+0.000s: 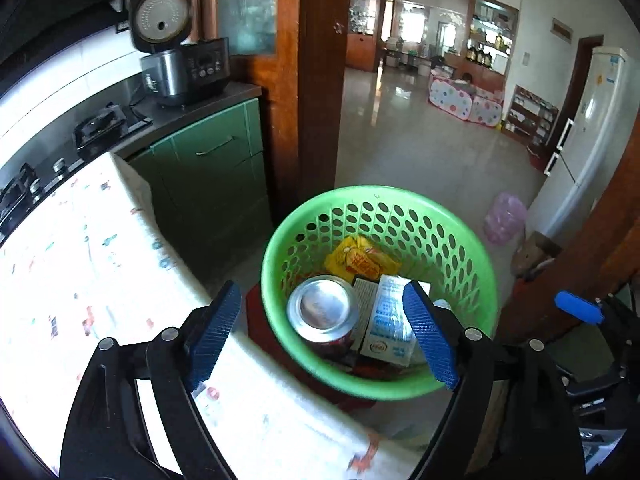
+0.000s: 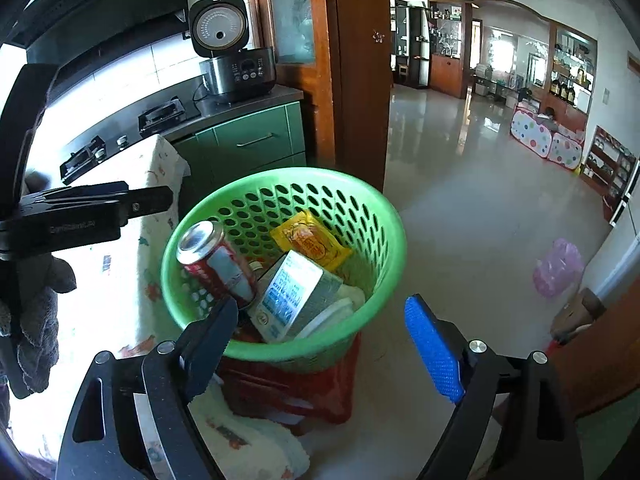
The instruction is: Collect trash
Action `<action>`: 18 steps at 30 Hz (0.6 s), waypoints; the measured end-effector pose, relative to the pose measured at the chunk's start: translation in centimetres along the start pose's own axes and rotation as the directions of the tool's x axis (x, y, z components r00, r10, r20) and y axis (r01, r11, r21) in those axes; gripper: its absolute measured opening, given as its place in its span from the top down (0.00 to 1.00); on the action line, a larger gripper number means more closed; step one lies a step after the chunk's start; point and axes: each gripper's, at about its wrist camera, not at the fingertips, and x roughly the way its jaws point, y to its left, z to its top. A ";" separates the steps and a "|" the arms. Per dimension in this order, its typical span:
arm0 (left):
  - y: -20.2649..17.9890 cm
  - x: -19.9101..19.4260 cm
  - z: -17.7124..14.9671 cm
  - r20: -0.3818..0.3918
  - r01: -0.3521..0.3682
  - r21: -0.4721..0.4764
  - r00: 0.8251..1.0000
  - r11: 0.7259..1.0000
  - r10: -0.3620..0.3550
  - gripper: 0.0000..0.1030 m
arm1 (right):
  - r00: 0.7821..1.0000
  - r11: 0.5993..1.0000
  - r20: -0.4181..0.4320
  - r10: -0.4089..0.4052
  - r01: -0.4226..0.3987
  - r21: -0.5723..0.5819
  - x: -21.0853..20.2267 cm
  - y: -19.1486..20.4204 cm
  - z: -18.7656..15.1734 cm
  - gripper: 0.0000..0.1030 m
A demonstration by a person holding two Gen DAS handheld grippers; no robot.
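Observation:
A green perforated basket (image 1: 376, 192) (image 2: 288, 174) stands on a red stool beside the table. In it lie a red soda can (image 1: 322, 308) (image 2: 216, 264), a yellow packet (image 1: 360, 260) (image 2: 310, 240) and a white-and-blue carton (image 1: 386, 320) (image 2: 288, 296). My left gripper (image 1: 322, 292) hovers above the basket, jaws wide open with nothing between the blue pads. The right gripper (image 2: 322, 308) is open too, above the basket's near rim, and empty. In the right wrist view the left gripper's black body (image 2: 100, 208) shows at the left, held by a gloved hand (image 2: 36, 320).
A table with a patterned cloth (image 1: 100, 260) lies left of the basket. Behind it are a gas hob (image 1: 100, 128), a rice cooker (image 1: 180, 72) and green cabinets (image 1: 216, 160). A wooden door post (image 1: 320, 80) stands behind the basket. A pink bag (image 1: 506, 218) lies on the tiled floor.

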 end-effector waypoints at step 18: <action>5.4 -12.8 -6.1 0.152 -0.140 -0.058 0.977 0.988 0.148 0.05 | 0.996 0.996 0.046 0.079 -0.077 -0.043 -5.7 7.6 -2.5 0.12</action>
